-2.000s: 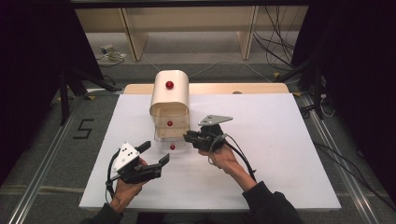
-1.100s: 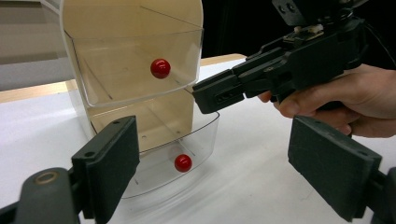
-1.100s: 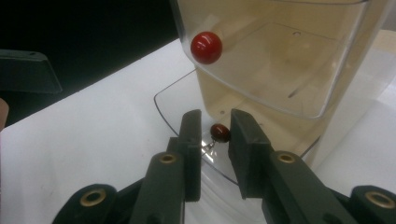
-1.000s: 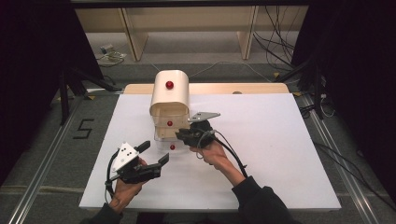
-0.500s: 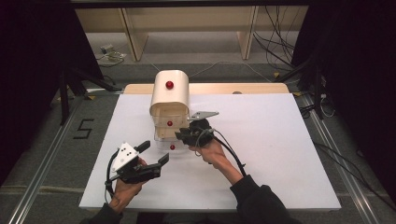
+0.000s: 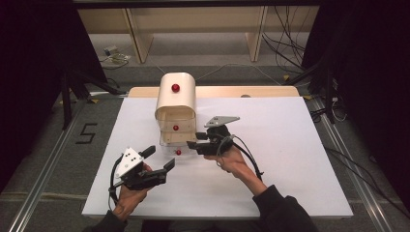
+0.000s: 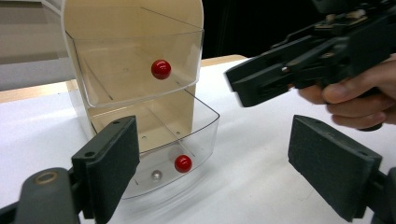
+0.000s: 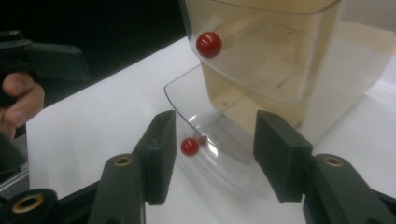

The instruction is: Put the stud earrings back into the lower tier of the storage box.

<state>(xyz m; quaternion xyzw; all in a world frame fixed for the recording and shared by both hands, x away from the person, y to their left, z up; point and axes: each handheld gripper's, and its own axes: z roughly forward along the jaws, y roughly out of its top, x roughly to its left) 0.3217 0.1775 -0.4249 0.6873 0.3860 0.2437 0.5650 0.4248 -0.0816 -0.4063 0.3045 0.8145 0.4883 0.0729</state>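
Right gripper view: the right tongs point(image 8: 212, 158) stand open around the red knob point(image 8: 189, 146) of the half-open bottom drawer point(image 8: 205, 135), at 12 o'clock on the counter point(image 6: 290, 159). Closing off-centre could let the small knob slip. The left tongs point(image 6: 159, 159) are open, empty.

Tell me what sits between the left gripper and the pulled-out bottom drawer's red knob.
Only bare white table. In the high view, nothing lies between the left gripper and the bottom drawer's red knob; the right gripper hovers off to the side.
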